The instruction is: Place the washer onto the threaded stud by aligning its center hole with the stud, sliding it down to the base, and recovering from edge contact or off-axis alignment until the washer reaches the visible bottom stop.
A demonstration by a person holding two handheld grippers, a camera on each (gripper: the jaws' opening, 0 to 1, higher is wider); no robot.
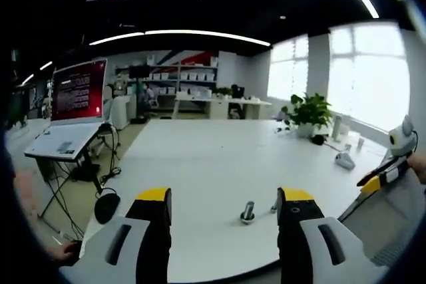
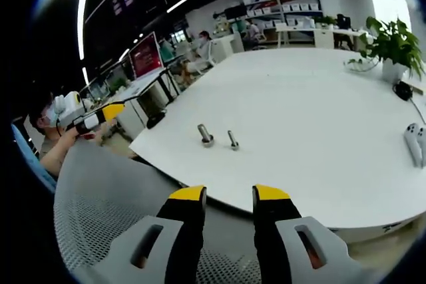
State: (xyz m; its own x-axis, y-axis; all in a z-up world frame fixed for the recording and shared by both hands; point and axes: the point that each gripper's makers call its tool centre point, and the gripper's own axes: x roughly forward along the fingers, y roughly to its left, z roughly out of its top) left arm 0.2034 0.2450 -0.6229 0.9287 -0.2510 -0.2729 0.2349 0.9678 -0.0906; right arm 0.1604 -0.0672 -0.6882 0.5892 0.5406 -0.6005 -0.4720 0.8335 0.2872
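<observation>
Near the front edge of the white counter (image 1: 219, 157) I see two small metal pieces standing close together but apart. In my left gripper view the nearer one is a short upright stud (image 1: 248, 212) with a rounded grey top and a wider flat base; the second piece (image 1: 274, 203) is slimmer and partly hidden behind my right-hand jaw. In my right gripper view the pair reads more plainly: a stubby cylinder on a flared foot (image 2: 206, 135), and just beside it a thinner pin-like bolt (image 2: 233, 140). Whether a washer sits on either base I cannot tell; they are too small.

My left gripper (image 1: 223, 199) is spread wide, its black jaws tipped with yellow caps, holding nothing, the stud showing in the gap between them. My right gripper (image 2: 229, 196) is also spread and holds nothing, hanging above a grey mesh chair back (image 2: 100, 197), short of the counter edge.

Farther out, the smooth matte counter carries a leafy potted plant (image 1: 309, 112) and a white controller (image 2: 415, 142). A laptop with a red screen (image 1: 78, 91) stands on a side stand to the left.
</observation>
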